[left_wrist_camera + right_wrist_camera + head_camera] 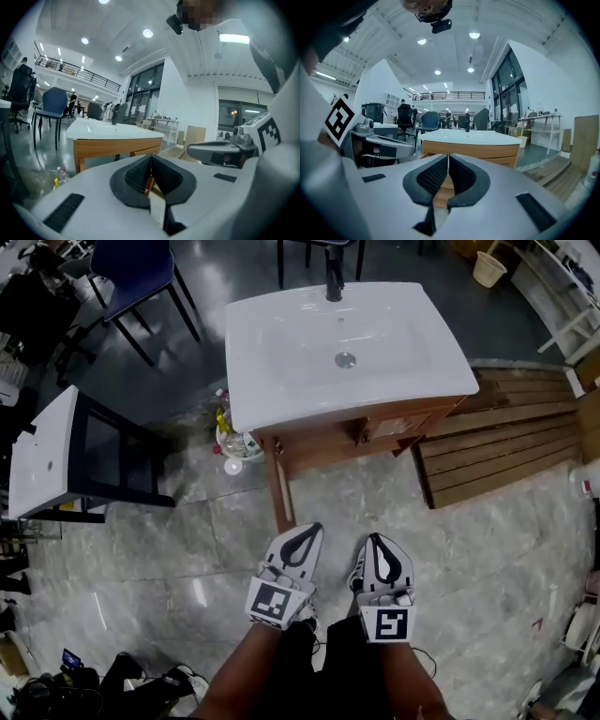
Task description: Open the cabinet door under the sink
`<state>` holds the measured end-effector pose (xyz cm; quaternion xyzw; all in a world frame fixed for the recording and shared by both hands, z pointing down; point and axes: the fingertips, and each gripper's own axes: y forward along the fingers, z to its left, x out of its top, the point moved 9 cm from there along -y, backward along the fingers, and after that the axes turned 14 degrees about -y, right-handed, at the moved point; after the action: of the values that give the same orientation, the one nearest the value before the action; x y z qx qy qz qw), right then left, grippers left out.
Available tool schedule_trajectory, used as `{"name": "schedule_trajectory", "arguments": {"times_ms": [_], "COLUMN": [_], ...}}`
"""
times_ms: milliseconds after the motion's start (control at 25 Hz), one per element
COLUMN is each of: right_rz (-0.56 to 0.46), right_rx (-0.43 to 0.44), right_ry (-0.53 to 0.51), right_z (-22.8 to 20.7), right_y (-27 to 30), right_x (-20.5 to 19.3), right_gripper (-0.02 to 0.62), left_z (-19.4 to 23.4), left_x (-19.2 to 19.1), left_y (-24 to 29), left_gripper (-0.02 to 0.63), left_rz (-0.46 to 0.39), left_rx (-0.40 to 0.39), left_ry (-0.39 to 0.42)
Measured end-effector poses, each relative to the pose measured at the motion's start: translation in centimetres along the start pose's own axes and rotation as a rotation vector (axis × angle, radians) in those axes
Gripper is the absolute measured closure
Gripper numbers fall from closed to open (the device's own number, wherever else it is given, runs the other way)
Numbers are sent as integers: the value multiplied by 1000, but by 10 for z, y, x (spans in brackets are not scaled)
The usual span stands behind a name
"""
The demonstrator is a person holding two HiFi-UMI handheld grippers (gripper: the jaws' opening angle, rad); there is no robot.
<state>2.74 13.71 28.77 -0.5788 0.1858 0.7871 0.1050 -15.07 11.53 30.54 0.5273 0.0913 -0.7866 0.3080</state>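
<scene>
my left gripper [312, 531] and right gripper [376, 540] were pale grey with black ribbed pads and black-and-white square markers. the sink [281, 352] was glossy white, its faucet [334, 277] black, the cabinet [319, 444] beneath it brown wood. left of the sink stood a blue chair [141, 273]; right of it lay brown slatted boards [506, 442]. the floor [169, 549] around the sink was grey and marbled.

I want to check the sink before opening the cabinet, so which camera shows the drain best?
The head view: it looks down into the sink, so the drain shows plainly. Both gripper views see the sink edge-on, so the drain is hidden.
</scene>
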Motion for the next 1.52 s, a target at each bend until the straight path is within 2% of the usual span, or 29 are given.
{"name": "schedule_trajectory", "arguments": {"times_ms": [240, 560, 840, 1080, 1240, 1360, 1480, 1520], "right_rz": [3, 39, 54, 62, 74, 74, 79, 85], "right_rx": [49, 125, 161, 178, 218, 247, 268, 271], "right_ry": [1, 61, 74, 107, 109, 106, 104, 105], "right_z": [-37, -72, -89, -99, -106, -110, -112, -113], "right_y": [48, 80, 124, 152, 164, 170, 175, 176], "right_x": [-51, -98, -145, -165, -174, -181, -189, -192], "right_gripper": [565, 565, 564, 563, 563, 563, 563, 563], "left_z": [15, 36, 62, 85, 98, 109, 118, 119], "left_x": [-11, -44, -74, -89, -97, -101, -102, -102], "left_y": [76, 136, 188, 230, 257, 275, 294, 299], "left_gripper": [583, 583, 583, 574, 467, 426, 312, 303], "left_rz": [-13, 32, 47, 47, 74, 95, 112, 117], "left_rx": [44, 136, 135, 121, 85, 55, 1, -17], "left_ry": [-22, -10, -3, 4, 21, 5, -7, 2]}}
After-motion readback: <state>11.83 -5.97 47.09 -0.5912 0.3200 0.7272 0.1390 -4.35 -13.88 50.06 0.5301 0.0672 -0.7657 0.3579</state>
